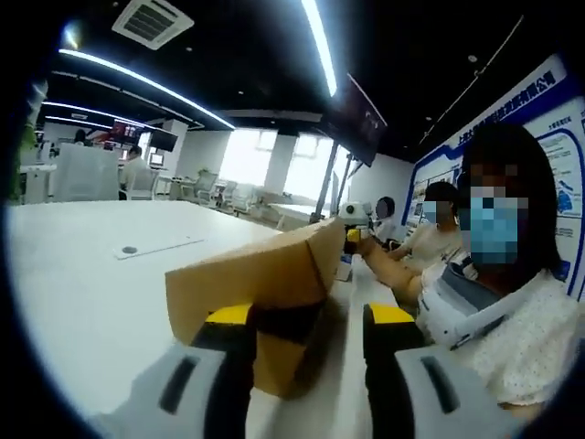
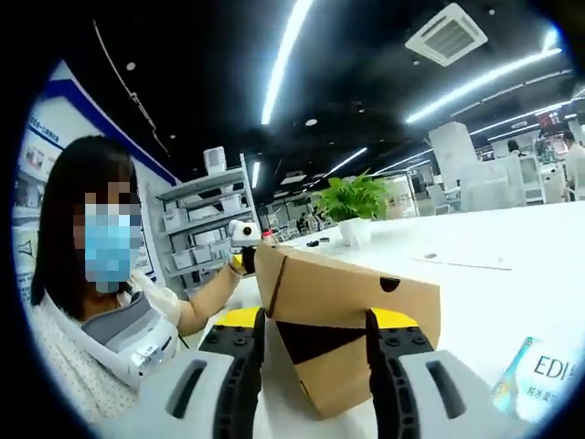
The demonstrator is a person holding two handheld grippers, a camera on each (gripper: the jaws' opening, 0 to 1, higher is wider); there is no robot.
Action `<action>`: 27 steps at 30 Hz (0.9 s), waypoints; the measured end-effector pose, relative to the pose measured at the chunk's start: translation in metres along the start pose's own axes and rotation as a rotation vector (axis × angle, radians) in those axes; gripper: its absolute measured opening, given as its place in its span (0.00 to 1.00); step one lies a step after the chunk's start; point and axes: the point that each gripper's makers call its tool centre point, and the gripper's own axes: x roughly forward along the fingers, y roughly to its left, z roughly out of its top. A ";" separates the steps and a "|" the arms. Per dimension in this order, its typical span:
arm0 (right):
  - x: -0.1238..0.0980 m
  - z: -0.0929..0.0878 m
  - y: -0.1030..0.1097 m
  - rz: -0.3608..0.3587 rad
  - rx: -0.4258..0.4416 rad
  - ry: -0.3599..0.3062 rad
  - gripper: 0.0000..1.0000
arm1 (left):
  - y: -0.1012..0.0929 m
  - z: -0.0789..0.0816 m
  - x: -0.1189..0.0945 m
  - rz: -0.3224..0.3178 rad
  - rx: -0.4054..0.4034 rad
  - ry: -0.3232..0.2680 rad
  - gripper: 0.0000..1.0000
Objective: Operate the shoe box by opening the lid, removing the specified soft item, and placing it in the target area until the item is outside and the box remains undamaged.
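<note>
A plain brown cardboard shoe box (image 1: 265,283) is sitting on the broad white table (image 1: 82,274), and the person is bringing a gripper to each end of it. In the left gripper view the left gripper (image 1: 311,320), with its yellow-tipped black jaws, is standing open, one jaw lying against the near face of the box and the other out in free air beside it, so nothing is being pinched. In the right gripper view the right gripper (image 2: 313,331) is straddling the opposite end of the box (image 2: 352,315), its jaws spread to either side of the end panel; whether they are pressing the card or merely flanking it I cannot tell. The lid appears to be down, so the soft item is presumably inside, unseen. The risk I am seeing is in the squeeze: thin card caught at a corner could crease or tear if the jaws are closing hard, and lifting one end alone could drag the box across the table. A small carton with blue lettering (image 2: 530,375) is lying near the right side, and a potted green plant (image 2: 355,206) is standing further back.
</note>
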 end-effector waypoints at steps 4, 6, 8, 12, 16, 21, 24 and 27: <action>0.000 -0.001 0.000 -0.008 0.022 0.012 0.46 | 0.001 -0.003 0.000 0.006 -0.003 0.016 0.46; 0.001 -0.003 0.002 -0.012 0.019 0.018 0.46 | 0.002 -0.004 0.000 0.018 0.012 0.024 0.44; 0.003 -0.006 0.005 -0.014 0.016 0.024 0.46 | 0.004 -0.004 -0.001 0.024 0.016 0.028 0.43; 0.008 -0.014 0.012 -0.015 0.012 0.037 0.45 | 0.005 -0.003 -0.004 0.020 0.012 0.029 0.44; 0.005 -0.019 0.007 -0.018 -0.054 0.092 0.45 | 0.007 -0.010 -0.003 0.019 0.010 0.062 0.45; 0.003 -0.021 0.004 -0.023 -0.090 0.121 0.45 | 0.011 -0.011 -0.007 0.026 0.006 0.080 0.44; 0.002 -0.024 0.003 -0.026 -0.115 0.143 0.45 | 0.012 -0.013 -0.008 0.028 0.003 0.087 0.44; 0.003 -0.029 0.002 -0.031 -0.156 0.178 0.45 | 0.014 -0.018 -0.007 0.033 0.012 0.114 0.44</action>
